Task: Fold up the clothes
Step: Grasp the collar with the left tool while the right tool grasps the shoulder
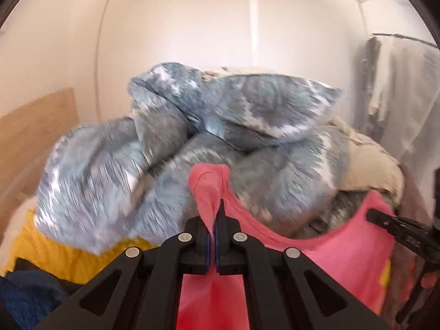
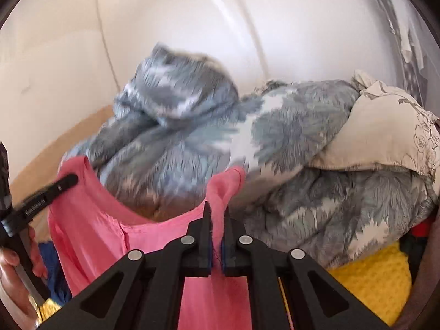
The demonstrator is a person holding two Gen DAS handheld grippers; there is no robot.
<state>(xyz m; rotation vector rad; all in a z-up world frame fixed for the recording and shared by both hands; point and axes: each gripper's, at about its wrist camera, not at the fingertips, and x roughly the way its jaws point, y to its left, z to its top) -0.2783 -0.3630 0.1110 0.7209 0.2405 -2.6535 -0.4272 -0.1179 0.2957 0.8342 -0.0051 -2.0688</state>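
A pink garment (image 1: 354,255) hangs between both grippers, its neckline sagging in a curve. My left gripper (image 1: 214,220) is shut on one shoulder strap, which sticks up above the jaws. In the right wrist view my right gripper (image 2: 217,214) is shut on the other strap of the pink garment (image 2: 90,236). Each gripper shows in the other's view: the right gripper (image 1: 396,224) at the far right, the left gripper (image 2: 41,200) at the far left with a hand (image 2: 13,269) below it. The garment's lower part is hidden under the grippers.
A big blue-grey patterned duvet (image 1: 170,148) is heaped behind the garment, with a cream flowered pillow (image 2: 385,134) to its right. A yellow knitted cloth (image 2: 371,280) and a dark blue cloth (image 1: 30,297) lie below. White walls stand behind, clothes hang at right (image 1: 396,88).
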